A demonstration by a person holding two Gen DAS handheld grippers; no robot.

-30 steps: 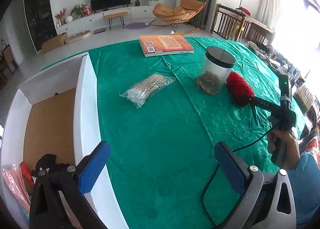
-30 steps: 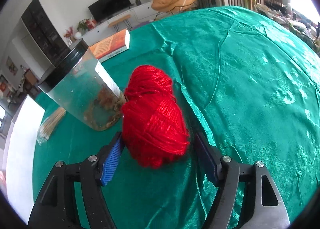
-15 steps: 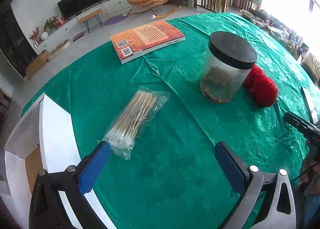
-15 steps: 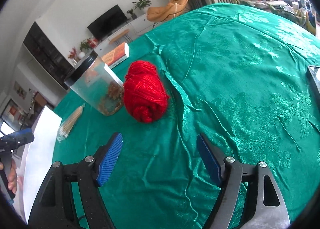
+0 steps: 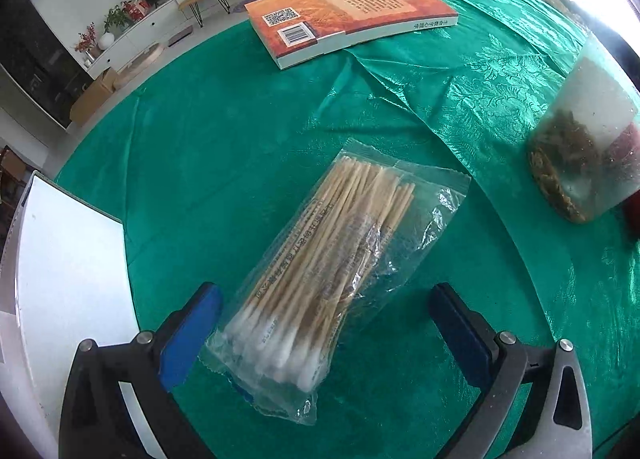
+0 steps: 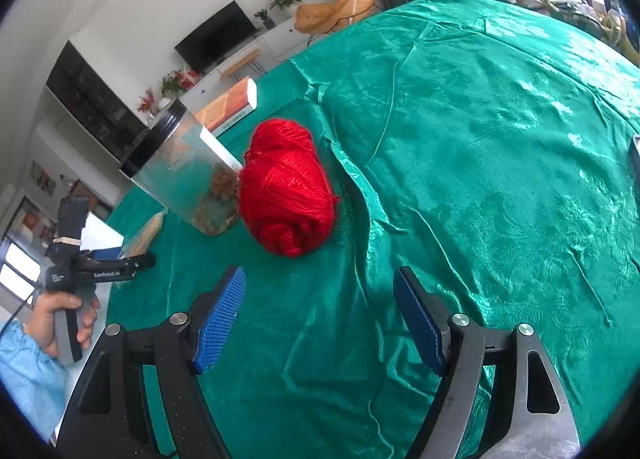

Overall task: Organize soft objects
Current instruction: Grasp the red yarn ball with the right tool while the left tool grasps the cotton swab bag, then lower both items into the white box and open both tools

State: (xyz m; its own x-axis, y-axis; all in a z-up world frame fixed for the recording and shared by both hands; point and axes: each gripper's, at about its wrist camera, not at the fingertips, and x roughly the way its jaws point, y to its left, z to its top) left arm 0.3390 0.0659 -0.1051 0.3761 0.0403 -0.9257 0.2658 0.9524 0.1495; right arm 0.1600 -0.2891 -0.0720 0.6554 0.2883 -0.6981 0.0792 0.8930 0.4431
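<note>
A clear bag of cotton swabs point(image 5: 328, 259) lies on the green tablecloth point(image 5: 240, 131). My left gripper point(image 5: 324, 335) hangs open just above it, and the bag's white-tipped end sits between the blue pads point(image 5: 188, 335) without touching them. A ball of red yarn point(image 6: 288, 187) rests on the cloth against a jar. My right gripper point(image 6: 320, 323) stands open a short way back from the yarn, with nothing between its fingers. The right wrist view also shows the left gripper point(image 6: 136, 261) in a hand point(image 6: 60, 319), over the swab bag point(image 6: 146, 231).
A white box point(image 5: 68, 279) stands at the table's left edge. A black-lidded clear jar point(image 6: 180, 171) with brown contents stands beside the yarn. An orange book point(image 5: 348, 15) lies at the far side. The cloth is wrinkled to the right of the yarn.
The left gripper swung from over the white box to low over the swab bag. The right gripper, which had the yarn between its fingers, drew back and left it on the cloth.
</note>
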